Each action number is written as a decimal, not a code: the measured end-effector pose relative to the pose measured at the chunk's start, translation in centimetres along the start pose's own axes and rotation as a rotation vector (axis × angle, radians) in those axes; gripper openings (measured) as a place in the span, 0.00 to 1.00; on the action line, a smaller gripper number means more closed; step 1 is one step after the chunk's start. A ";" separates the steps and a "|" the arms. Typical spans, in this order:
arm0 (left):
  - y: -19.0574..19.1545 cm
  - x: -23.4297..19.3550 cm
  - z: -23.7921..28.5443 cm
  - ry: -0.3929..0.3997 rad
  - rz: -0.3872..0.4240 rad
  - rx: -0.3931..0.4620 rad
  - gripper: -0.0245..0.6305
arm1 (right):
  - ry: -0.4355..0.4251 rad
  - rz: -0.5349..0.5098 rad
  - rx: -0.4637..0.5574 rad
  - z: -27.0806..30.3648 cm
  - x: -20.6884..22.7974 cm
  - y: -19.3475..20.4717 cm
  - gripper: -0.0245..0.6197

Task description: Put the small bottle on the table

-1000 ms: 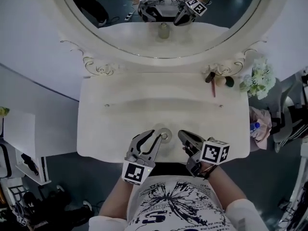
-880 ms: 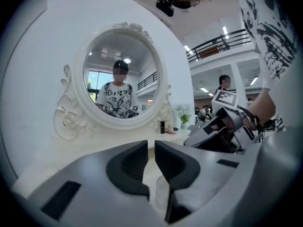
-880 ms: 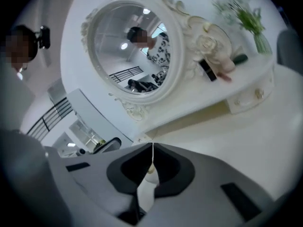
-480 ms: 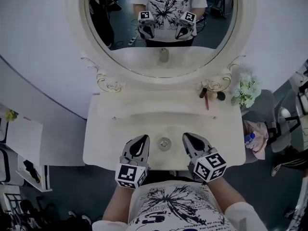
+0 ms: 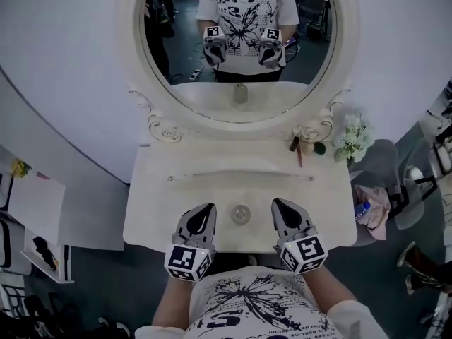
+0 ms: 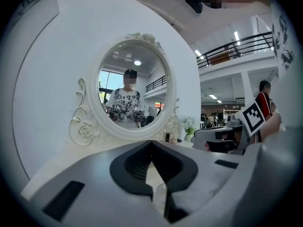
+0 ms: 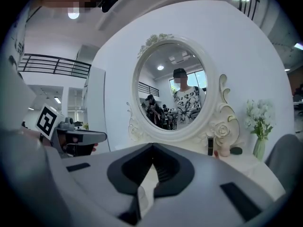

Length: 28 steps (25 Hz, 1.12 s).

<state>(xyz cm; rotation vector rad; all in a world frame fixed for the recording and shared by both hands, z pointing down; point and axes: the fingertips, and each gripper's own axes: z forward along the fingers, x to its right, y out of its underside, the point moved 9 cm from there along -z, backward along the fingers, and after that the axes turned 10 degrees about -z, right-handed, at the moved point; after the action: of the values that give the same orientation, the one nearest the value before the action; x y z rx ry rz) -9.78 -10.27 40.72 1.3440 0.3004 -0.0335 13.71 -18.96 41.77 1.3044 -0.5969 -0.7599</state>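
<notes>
A white dressing-table surface (image 5: 159,203) fills the middle of the head view, with an oval mirror in an ornate white frame (image 5: 240,48) standing at its back in the upper part of the frame. The small round clear bottle (image 5: 241,214) stands upright on the surface at lower centre, close to the front edge.

The left hand-held gripper (image 5: 204,211) lies just left of the bottle and the right hand-held gripper (image 5: 281,208) just right of it. Neither touches it, and both point toward the mirror. In the left gripper view the dark pads of the left hand-held gripper (image 6: 151,145) meet with nothing held between them. The right gripper view shows the right hand-held gripper (image 7: 152,148) closed the same way, gripping nothing.

At the right rear of the surface, under the mirror's frame, sit a dark lipstick tube (image 5: 294,143) and other small cosmetics. A bunch of white flowers (image 5: 352,138) stands beside them at the right edge. The mirror reflects the person in a patterned white shirt holding both grippers.
</notes>
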 end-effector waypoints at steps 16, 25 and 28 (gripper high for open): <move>-0.3 1.6 -1.1 0.012 0.067 0.018 0.07 | 0.030 -0.047 0.004 -1.0 -1.3 -0.3 0.06; -0.3 2.0 -1.3 0.020 0.070 0.018 0.07 | 0.026 -0.057 0.001 -1.5 -1.7 -0.2 0.06; -0.2 2.2 -1.4 0.018 0.073 0.007 0.07 | 0.024 -0.064 -0.003 -1.7 -1.9 0.0 0.06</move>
<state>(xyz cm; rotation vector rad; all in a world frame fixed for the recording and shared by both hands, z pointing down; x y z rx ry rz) -8.00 -8.68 39.81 1.3620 0.2665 0.0391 13.80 -16.43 41.52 1.3330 -0.5363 -0.7960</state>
